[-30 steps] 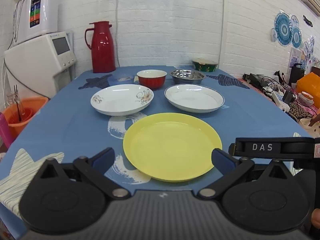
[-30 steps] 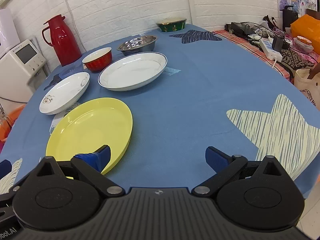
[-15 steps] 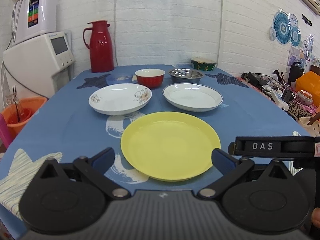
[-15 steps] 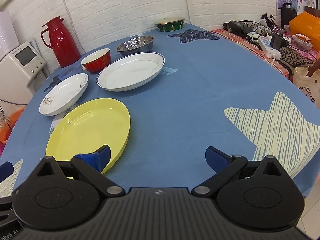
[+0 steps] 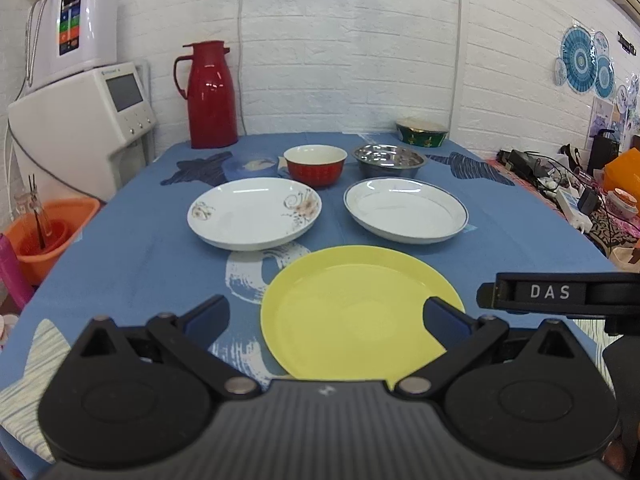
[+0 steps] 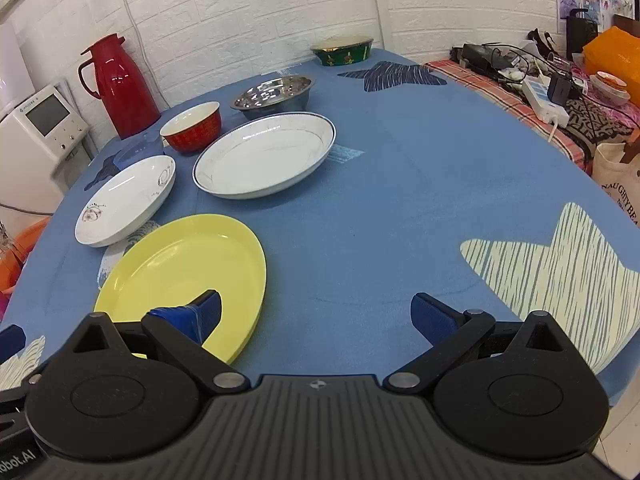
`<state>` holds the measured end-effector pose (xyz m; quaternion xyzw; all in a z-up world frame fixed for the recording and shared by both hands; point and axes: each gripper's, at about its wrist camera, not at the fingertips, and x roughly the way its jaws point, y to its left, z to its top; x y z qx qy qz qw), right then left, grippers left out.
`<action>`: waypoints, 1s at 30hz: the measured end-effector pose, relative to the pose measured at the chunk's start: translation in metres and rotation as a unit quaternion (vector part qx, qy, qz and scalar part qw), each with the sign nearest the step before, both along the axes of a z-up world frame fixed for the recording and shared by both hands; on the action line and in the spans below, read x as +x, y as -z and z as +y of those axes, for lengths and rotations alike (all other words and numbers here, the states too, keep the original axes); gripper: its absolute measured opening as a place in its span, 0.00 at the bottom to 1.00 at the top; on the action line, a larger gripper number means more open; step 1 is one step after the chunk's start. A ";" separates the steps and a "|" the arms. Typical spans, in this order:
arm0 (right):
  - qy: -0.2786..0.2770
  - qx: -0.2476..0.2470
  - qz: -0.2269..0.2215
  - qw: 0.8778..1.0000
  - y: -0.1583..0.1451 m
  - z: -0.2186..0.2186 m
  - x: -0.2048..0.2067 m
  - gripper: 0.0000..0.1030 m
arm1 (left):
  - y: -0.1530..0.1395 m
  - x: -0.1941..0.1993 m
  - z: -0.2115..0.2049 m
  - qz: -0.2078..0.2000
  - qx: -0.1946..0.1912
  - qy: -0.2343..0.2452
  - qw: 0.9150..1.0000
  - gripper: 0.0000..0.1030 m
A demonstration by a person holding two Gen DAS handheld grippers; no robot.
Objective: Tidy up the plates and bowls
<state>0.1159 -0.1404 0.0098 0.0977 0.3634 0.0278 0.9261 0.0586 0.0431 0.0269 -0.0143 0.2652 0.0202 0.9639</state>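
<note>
A yellow plate lies nearest on the blue tablecloth. Behind it sit a white floral plate and a white blue-rimmed plate. Further back stand a red bowl, a steel bowl and a green bowl. My left gripper is open, its fingers straddling the yellow plate's near edge. My right gripper is open to the right of that plate, holding nothing.
A red thermos stands at the back left by the brick wall. A white appliance and an orange bucket are off the table's left side. Cables and clutter fill the right side table.
The left gripper's view has drifted so the plates sit a little further right in it. The right gripper's view shifted slightly, the plates sliding left. No dish has moved on the table.
</note>
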 end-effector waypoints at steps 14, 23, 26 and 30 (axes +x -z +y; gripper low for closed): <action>-0.036 -0.041 -0.001 0.999 0.001 0.023 0.042 0.86 | 0.002 0.051 0.032 0.044 0.013 -0.024 0.999 1.00; -0.094 -0.012 0.046 0.994 0.029 0.030 0.062 0.86 | 0.023 0.088 0.074 0.120 -0.010 -0.003 0.993 1.00; -0.111 -0.034 0.047 0.992 0.034 0.041 0.067 0.86 | 0.037 0.100 0.074 0.143 -0.024 0.013 0.989 1.00; -0.124 -0.064 0.045 0.989 0.036 0.052 0.071 0.87 | 0.047 0.108 0.069 0.153 -0.019 0.022 0.988 1.00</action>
